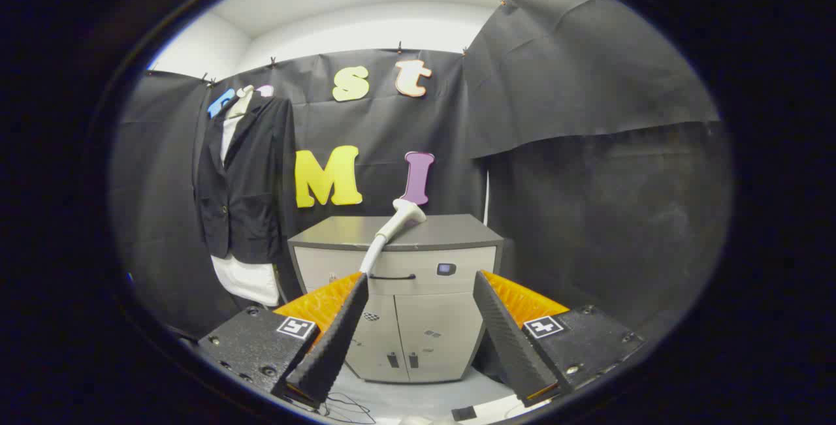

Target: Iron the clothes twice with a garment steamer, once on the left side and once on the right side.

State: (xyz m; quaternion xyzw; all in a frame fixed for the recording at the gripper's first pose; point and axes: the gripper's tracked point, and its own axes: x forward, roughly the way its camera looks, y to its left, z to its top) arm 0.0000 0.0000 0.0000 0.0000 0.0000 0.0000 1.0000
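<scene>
A white garment steamer [395, 224] lies on top of a grey cabinet [431, 232], its head toward the back and its handle sticking out over the front edge. A black jacket over a white shirt [245, 196] hangs on the booth wall to the left of the cabinet. My gripper [418, 291] is open, some way in front of the cabinet, with nothing between its fingers. The steamer's handle ends just above and beyond the left finger [333, 340]. The right finger [506, 333] stands apart from it.
The cabinet has a drawer with a dark handle [392, 277] and two doors below. Thin cables [346, 405] and a small dark object [465, 413] lie on the pale floor in front of it. Black cloth walls close in behind and to the right.
</scene>
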